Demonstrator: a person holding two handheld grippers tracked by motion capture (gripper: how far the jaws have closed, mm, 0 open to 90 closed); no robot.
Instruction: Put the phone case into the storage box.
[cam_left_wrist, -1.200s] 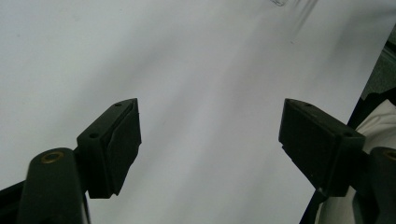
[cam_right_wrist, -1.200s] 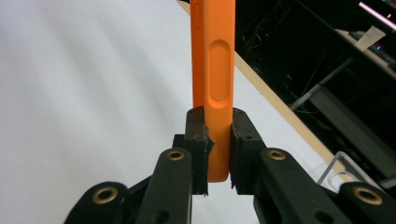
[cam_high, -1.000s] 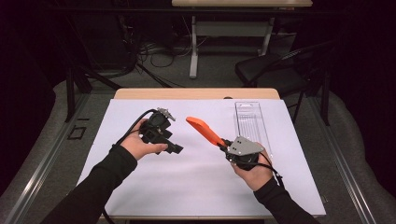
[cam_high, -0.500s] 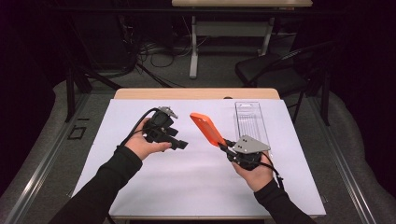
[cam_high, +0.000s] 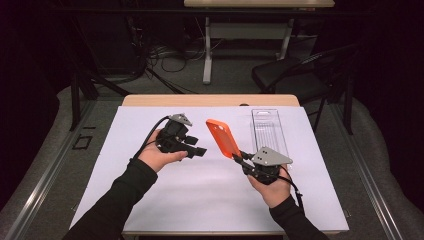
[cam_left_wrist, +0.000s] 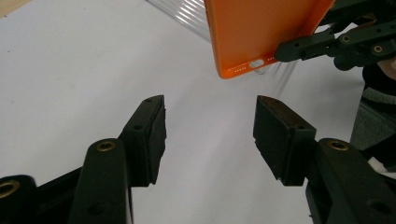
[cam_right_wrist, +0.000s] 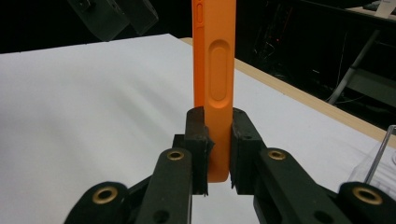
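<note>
An orange phone case (cam_high: 224, 137) is held up above the white sheet, tilted away to the left. My right gripper (cam_high: 239, 156) is shut on its lower edge. In the right gripper view the pads (cam_right_wrist: 198, 135) press on both sides of the thin case (cam_right_wrist: 215, 60). My left gripper (cam_high: 197, 146) hovers just left of the case and points at it. Its jaws have just been closing, and they stand apart with nothing between them (cam_left_wrist: 210, 116). The case's bottom end with its port cutout (cam_left_wrist: 261, 32) hangs beyond them.
A clear plastic package (cam_high: 269, 131) lies flat on the white sheet (cam_high: 210, 195) at the back right, behind the case. The wooden table edge (cam_high: 210, 100) runs along the far side. A chair and desk legs stand on the floor beyond.
The left gripper's jaws have drawn closer together. The orange case has tipped slightly more upright in the right gripper. Both hands stay where they were.
</note>
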